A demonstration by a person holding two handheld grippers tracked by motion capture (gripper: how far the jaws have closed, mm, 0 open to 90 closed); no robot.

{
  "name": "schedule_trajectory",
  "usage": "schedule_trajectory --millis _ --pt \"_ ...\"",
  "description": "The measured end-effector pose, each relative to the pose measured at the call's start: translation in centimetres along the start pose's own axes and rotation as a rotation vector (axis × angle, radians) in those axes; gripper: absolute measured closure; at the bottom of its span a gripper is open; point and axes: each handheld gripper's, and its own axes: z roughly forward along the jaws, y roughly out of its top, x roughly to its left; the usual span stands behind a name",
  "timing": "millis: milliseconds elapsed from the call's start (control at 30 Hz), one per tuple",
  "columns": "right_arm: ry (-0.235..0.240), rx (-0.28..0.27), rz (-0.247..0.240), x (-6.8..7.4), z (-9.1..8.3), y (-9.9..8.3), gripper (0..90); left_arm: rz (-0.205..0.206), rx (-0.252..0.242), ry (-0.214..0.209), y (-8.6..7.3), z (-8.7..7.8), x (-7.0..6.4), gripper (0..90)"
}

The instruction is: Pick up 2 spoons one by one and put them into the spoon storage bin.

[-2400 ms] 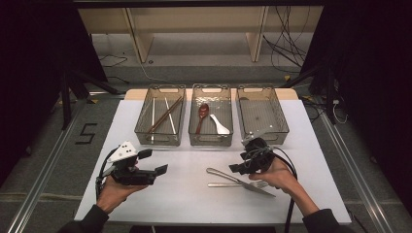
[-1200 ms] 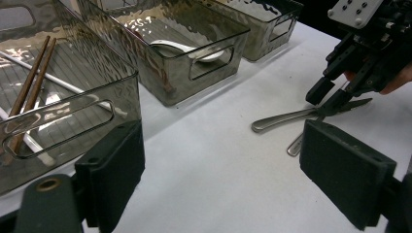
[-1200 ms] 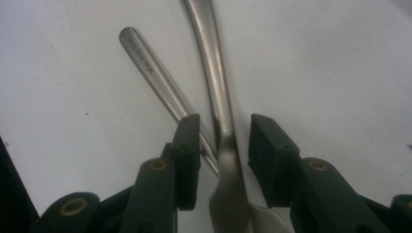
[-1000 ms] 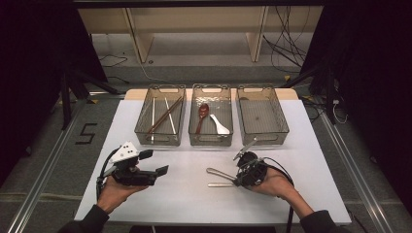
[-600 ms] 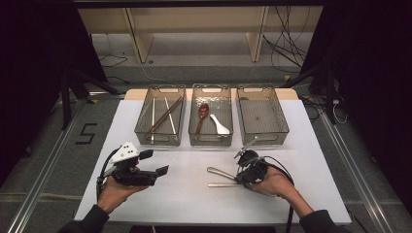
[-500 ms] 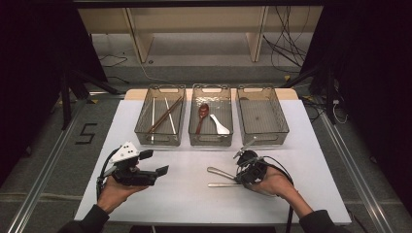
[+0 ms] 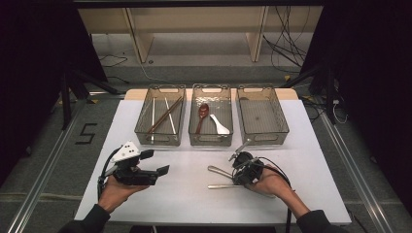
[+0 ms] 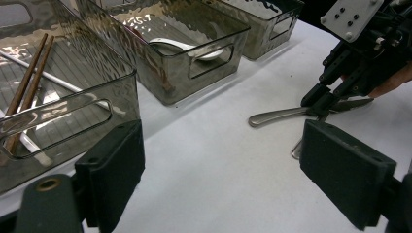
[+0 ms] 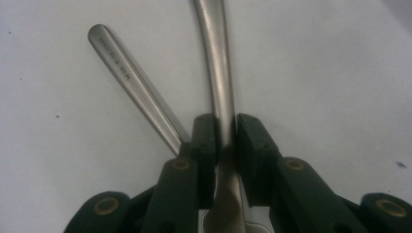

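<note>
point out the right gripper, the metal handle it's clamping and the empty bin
right gripper (image 9: 224, 133), right gripper view, midway between its fingertips
metal handle (image 9: 216, 63), right gripper view, on the shaft beyond the fingers
empty bin (image 7: 286, 130), high view, on its right wall

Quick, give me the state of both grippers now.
Left gripper: open, holding nothing, above the table.
Right gripper: shut on a metal utensil handle; a second handle lies beside it.
</note>
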Motion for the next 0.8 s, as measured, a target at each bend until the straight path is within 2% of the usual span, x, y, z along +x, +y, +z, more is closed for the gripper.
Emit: schedule_trajectory --millis 567,800 --pt "0.009 0.014 -0.008 -0.19 -0.07 0.22 80.5 -0.012 -0.012 0.002 -0.01 -0.23 0.15 16.2" --pt "0.005 0.025 -0.011 -0.26 -0.41 -0.02 80.6 -0.002 -0.005 -0.001 -0.06 -0.25 0.04 16.2"
